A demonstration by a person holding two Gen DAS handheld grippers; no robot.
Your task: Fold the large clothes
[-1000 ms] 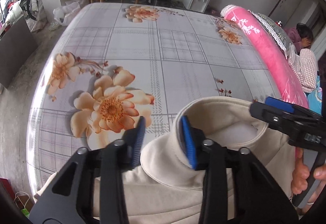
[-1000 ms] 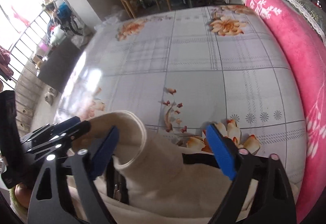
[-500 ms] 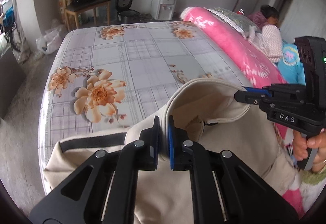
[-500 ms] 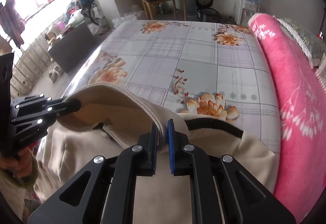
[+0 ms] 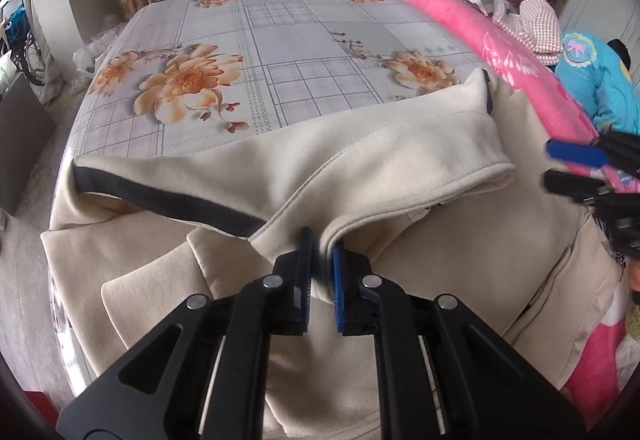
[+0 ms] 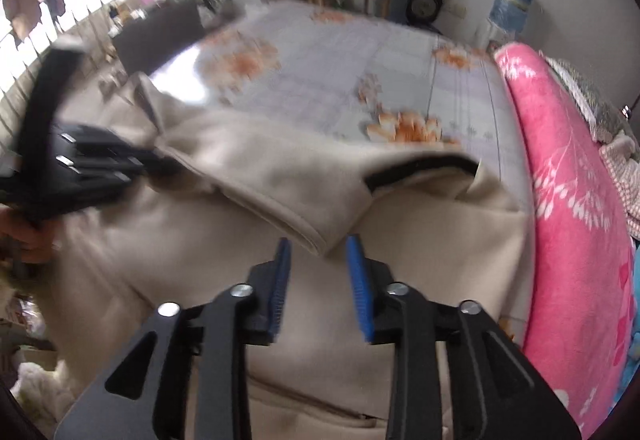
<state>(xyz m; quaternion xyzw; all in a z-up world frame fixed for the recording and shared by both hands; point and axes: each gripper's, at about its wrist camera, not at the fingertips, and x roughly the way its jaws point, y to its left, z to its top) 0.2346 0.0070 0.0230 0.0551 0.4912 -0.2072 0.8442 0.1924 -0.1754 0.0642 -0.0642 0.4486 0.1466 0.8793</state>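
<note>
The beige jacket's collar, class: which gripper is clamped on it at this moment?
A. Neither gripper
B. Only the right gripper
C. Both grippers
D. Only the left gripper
D: the left gripper pinches the collar fold of the beige jacket between nearly closed pads, while the right gripper has just been opening, its pads standing clear of the collar end between them.
</note>
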